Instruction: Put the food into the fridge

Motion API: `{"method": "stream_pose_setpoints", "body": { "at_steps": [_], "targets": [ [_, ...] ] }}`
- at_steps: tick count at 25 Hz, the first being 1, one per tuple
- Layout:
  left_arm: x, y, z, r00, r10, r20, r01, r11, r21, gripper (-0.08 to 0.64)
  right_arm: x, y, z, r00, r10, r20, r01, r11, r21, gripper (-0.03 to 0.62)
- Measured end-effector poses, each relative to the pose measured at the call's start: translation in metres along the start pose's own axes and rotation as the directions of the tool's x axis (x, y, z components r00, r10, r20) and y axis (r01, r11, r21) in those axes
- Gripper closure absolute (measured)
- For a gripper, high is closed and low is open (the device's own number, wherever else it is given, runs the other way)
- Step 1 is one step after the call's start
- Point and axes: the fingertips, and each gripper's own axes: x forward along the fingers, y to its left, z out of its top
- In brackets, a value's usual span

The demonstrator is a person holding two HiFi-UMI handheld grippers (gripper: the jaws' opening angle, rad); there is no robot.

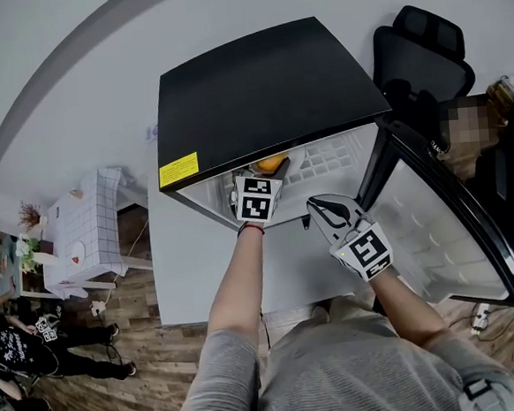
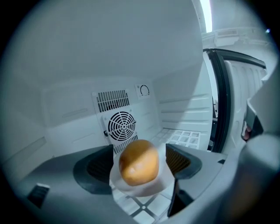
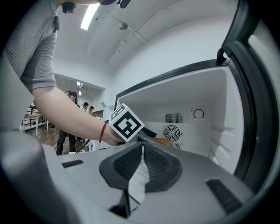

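Left gripper view showed the left tongs [image 2: 140, 166] clamped on the bun [image 2: 139, 162] inside the fridge [image 2: 65, 109] above its shelf [image 2: 183, 138], where a tilt could, I thought, roll it off its white paper [image 2: 140, 189], while the right tongs [image 3: 141, 148] were closed and empty.

White wall [image 1: 61, 74], wood floor [image 1: 164, 380], black office chair [image 1: 424, 50], white gridded table [image 1: 86, 227].

No legible text found. Yellow label [image 1: 178, 170] on fridge [image 1: 266, 93] top, front-left corner: print too small to read. Blue marks [image 1: 151, 131] on wall beside fridge: illegible. Left marker cube [image 1: 258, 198] and right marker cube [image 1: 370, 252]: b/w square patterns only, no letters or nos. Dial [image 2: 144, 90] on rear wall inside fridge: no readable figures.
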Motion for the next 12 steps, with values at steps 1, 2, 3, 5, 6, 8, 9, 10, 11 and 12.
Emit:
{"method": "stream_pose_setpoints", "body": {
  "at_steps": [1,2,3,5,6,8,9,10,11,12],
  "targets": [
    [-0.003,-0.001,0.002,1.000,-0.001,0.010,0.001,1.000,0.002,0.196,0.000,0.001,0.000,1.000,0.000,-0.002,0.000,1.000,-0.001,0.578],
    [-0.005,-0.002,0.004,1.000,-0.003,0.020,0.003,1.000,0.004,0.196,0.000,0.003,0.000,1.000,0.000,-0.003,0.000,1.000,-0.002,0.578],
    [-0.008,-0.004,0.006,1.000,-0.005,0.028,0.005,1.000,0.004,0.196,0.000,0.004,0.000,1.000,0.001,-0.004,-0.001,1.000,-0.003,0.578],
    [-0.015,-0.007,0.010,0.999,-0.008,0.046,0.008,1.000,-0.001,0.196,0.000,0.006,0.001,1.000,0.002,-0.005,-0.003,1.000,-0.006,0.578],
    [-0.019,-0.008,0.014,0.998,-0.007,0.060,0.007,1.000,-0.001,0.196,0.000,0.007,0.001,1.000,0.002,-0.004,-0.002,1.000,-0.006,0.578],
    [-0.029,-0.010,0.024,0.996,0.003,0.094,-0.004,1.000,0.011,0.196,-0.001,0.008,0.004,1.000,-0.004,0.000,0.004,1.000,-0.006,0.578],
    [-0.035,-0.011,0.028,0.994,0.008,0.111,-0.010,1.000,0.020,0.198,-0.002,0.008,0.005,1.000,-0.009,0.002,0.009,1.000,-0.007,0.578],
    [-0.041,-0.013,0.031,0.992,0.009,0.124,-0.013,0.999,0.029,0.198,-0.003,0.008,0.007,1.000,-0.014,0.003,0.014,1.000,-0.008,0.578],
    [-0.046,-0.015,0.034,0.991,0.009,0.137,-0.014,0.999,0.037,0.198,-0.004,0.008,0.008,1.000,-0.019,0.005,0.019,1.000,-0.011,0.578],
    [-0.051,-0.017,0.035,0.989,0.007,0.148,-0.014,0.999,0.044,0.198,-0.006,0.008,0.010,1.000,-0.022,0.007,0.022,1.000,-0.015,0.578]
  ]
}}
